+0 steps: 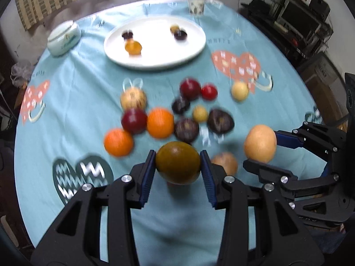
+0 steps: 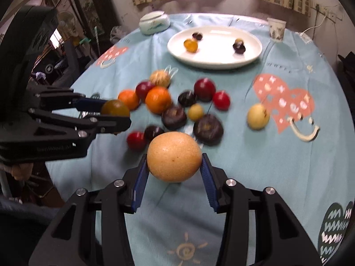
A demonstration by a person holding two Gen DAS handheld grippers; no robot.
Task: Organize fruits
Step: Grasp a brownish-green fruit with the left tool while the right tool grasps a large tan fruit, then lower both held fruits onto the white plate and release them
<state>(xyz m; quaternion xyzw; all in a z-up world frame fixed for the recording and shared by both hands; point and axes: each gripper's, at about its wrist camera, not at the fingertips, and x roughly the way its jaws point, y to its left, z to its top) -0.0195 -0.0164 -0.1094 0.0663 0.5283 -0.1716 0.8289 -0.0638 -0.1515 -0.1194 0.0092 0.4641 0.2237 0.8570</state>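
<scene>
My left gripper is clamped on a green-brown fruit, both pads pressing its sides, clear of the worktop. My right gripper is clamped on a tan pear, also lifted off the cloth. Between and beyond them lies a loose cluster of fruit: 2 oranges, dark plums, red ones, small yellow ones. Farther back, the white plate holds 4 small fruits. A cup stands behind it, a lidded bowl to the plate's left.
</scene>
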